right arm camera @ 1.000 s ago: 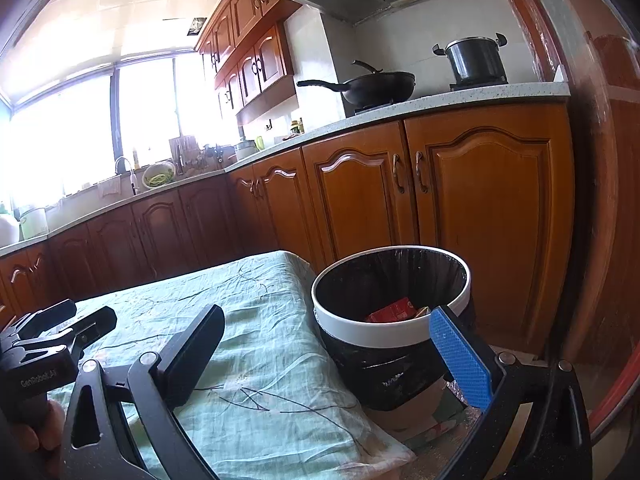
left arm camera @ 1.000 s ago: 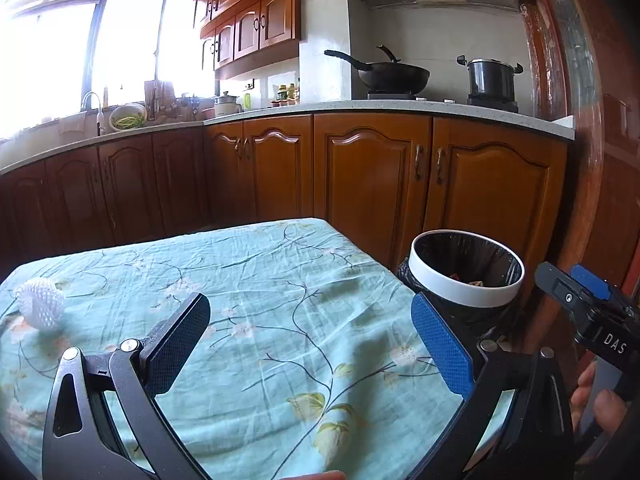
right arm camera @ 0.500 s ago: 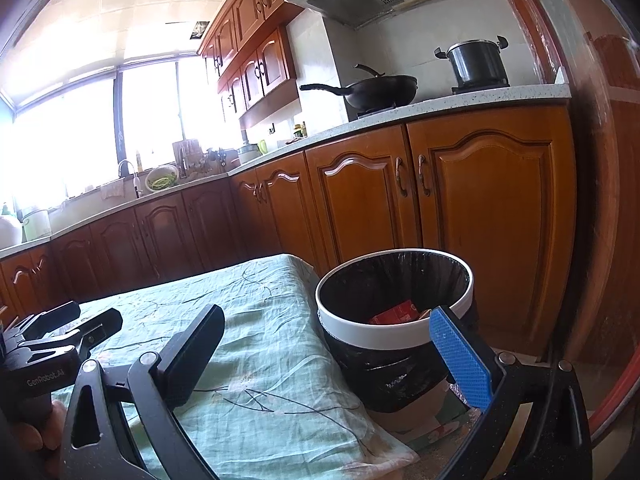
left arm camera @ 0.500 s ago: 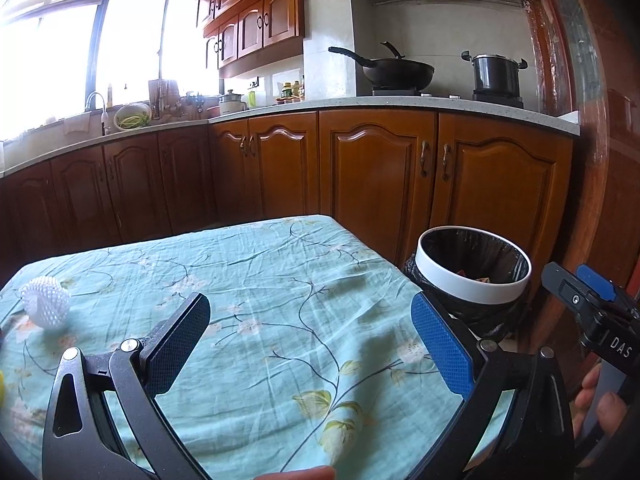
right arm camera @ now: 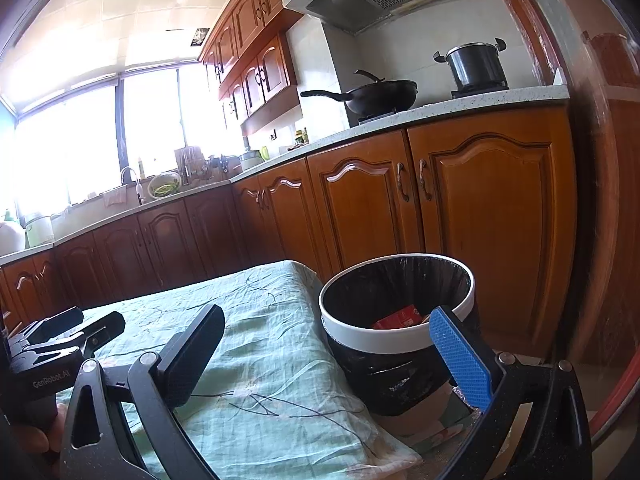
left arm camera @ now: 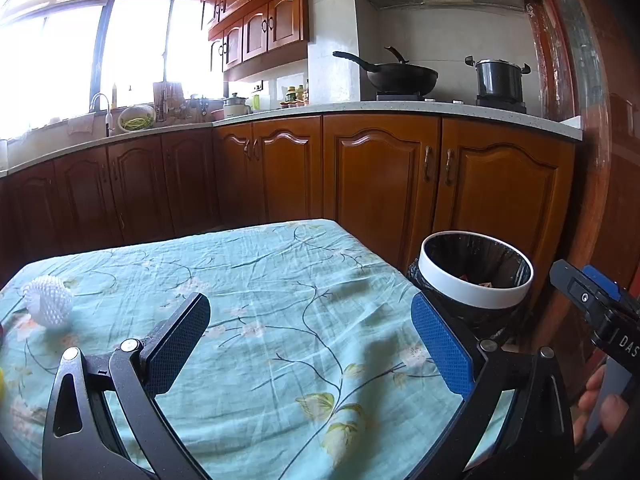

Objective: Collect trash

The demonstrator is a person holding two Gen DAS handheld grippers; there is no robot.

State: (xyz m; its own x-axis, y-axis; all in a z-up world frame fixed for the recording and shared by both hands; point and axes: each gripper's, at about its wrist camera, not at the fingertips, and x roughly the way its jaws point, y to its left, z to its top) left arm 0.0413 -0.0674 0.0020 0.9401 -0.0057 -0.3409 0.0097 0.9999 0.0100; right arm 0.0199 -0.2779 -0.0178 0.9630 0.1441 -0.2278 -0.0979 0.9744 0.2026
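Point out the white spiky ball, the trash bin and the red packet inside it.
white spiky ball [left arm camera: 49, 306]: left wrist view, centre of its knobbly surface, on the tablecloth.
trash bin [right arm camera: 372, 336]: right wrist view, near side of its white rim.
red packet [right arm camera: 396, 317]: right wrist view, its visible red face inside the bin.

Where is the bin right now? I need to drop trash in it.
The bin stands on the floor off the table's right edge, before the cabinets; in the right wrist view it sits right of centre.

A table under a teal floral cloth [left arm camera: 280, 280] bears a white spiky ball [left arm camera: 50, 306] near its left edge.
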